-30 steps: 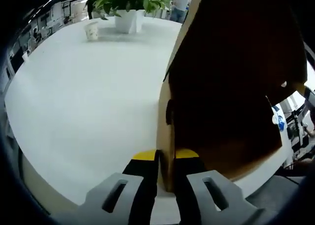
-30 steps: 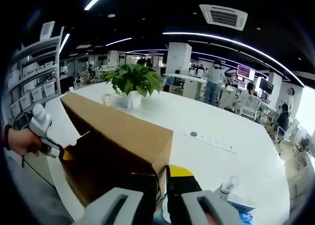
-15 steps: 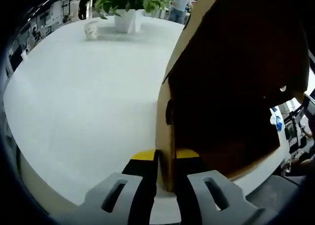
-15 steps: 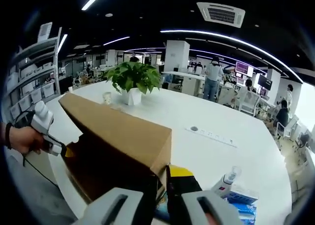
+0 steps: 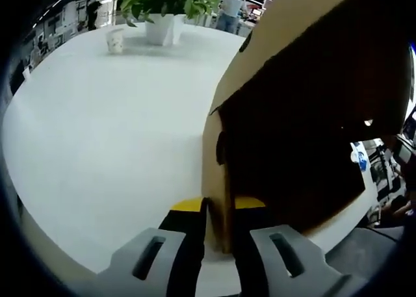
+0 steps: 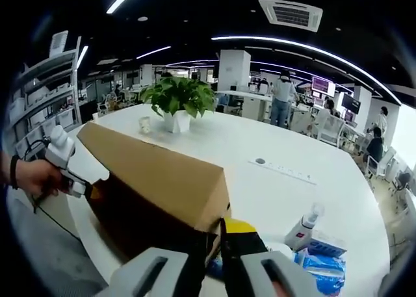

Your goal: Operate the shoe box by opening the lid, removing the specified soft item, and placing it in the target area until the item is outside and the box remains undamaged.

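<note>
Lid (image 6: 156, 173) has tilted further up off the tabletop (image 5: 97, 134). Left gripper (image 5: 218, 229) and right gripper (image 6: 211, 245) each stand clamped on a lid edge. Raise both ends evenly to avoid tearing the cardboard.

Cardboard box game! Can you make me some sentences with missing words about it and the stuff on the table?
1. Both grippers pinch the edge of the brown ____ lid.
2. The potted plant has ____ leaves.
3. Beside the plant stands a small paper ____ on the white table.
4. A person's hand holds the ____ gripper at the lid's far end.

Missing words: cardboard; green; cup; left
</note>
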Tool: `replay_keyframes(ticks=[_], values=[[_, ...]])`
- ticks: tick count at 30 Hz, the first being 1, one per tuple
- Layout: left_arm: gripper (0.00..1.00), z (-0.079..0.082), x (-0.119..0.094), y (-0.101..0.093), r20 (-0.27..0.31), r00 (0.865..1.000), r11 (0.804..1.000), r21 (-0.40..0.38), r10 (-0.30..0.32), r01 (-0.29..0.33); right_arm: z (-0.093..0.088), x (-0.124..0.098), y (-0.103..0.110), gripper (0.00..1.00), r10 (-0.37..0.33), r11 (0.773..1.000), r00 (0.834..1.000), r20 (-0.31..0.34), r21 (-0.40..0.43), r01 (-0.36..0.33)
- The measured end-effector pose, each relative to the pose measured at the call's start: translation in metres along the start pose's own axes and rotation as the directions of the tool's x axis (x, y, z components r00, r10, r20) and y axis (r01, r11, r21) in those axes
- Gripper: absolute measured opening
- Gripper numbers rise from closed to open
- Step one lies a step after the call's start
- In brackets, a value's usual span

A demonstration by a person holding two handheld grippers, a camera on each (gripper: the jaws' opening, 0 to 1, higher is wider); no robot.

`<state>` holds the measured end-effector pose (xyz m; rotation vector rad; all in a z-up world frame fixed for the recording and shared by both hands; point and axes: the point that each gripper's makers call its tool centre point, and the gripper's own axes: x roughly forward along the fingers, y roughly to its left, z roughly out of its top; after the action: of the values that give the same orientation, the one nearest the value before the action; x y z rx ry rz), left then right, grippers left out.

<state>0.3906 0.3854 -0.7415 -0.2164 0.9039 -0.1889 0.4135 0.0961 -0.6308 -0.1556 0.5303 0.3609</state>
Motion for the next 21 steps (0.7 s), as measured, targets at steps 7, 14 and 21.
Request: replay_keyframes(ticks=[7, 14, 21], values=[[0.16, 0.001, -0.001, -0.002, 0.017, 0.999, 0.999, 0.005, -0.034, 0.034, -0.014, 0.0, 0.005, 0.02, 0.008, 1.0, 1.0, -0.024, 0.006, -0.008], [0.18, 0.001, -0.002, -0.003, 0.031, 0.998, 0.998, 0.03, -0.055, 0.054, -0.031, 0.001, 0.01, 0.03, 0.027, 1.0, 0.998, -0.051, 0.01, -0.026], [0.18, 0.001, -0.002, -0.003, 0.029, 0.998, 0.997, 0.06, -0.053, 0.051, -0.049, 0.003, 0.021, 0.0, 0.055, 0.997, 0.994, -0.09, 0.05, -0.051]])
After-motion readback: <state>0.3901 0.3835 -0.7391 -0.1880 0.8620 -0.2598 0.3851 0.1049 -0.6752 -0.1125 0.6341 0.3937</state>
